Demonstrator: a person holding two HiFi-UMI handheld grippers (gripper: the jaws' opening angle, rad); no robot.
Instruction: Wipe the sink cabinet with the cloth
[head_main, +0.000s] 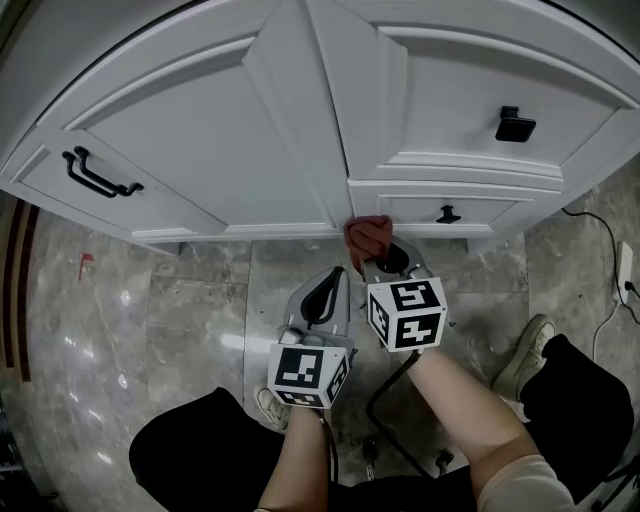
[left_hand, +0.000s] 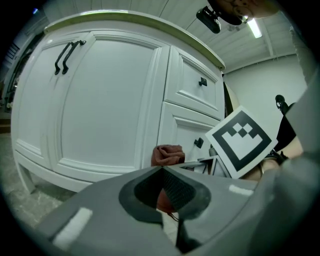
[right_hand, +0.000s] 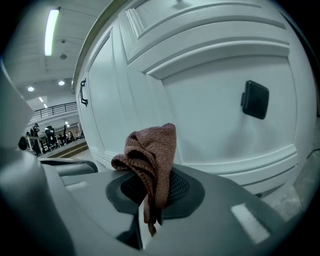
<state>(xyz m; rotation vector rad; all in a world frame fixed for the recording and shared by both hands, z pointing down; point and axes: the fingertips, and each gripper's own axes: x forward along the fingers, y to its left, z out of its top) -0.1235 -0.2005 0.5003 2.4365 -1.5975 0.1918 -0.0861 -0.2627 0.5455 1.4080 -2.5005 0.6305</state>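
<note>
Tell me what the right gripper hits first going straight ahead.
The cloth in the right gripper would likely meet the cabinet at its lower drawer front, left of the black knob; gap unclear.

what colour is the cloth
Reddish brown; the cloth shows best in the right gripper view.

Floor and surroundings. Grey veined marble floor (head_main: 180, 330), glossy, with visible tile joints. A small red scrap (head_main: 86, 262) lies on it at left, and dark bands (head_main: 14, 290) run along the left edge. At right, a white cable (head_main: 602, 300) leads to a white plug block (head_main: 627, 268), with a thin black cable (head_main: 585, 222) nearby. Lower area: a pale shoe (head_main: 527, 350), black trousers (head_main: 195, 455) and a bent black tube frame (head_main: 385, 415). Background in the right gripper view: ceiling light strip (right_hand: 51, 31), round ceiling lamp (right_hand: 31, 89), railing (right_hand: 55, 106) and distant people (right_hand: 49, 133), too small to detail.
</note>
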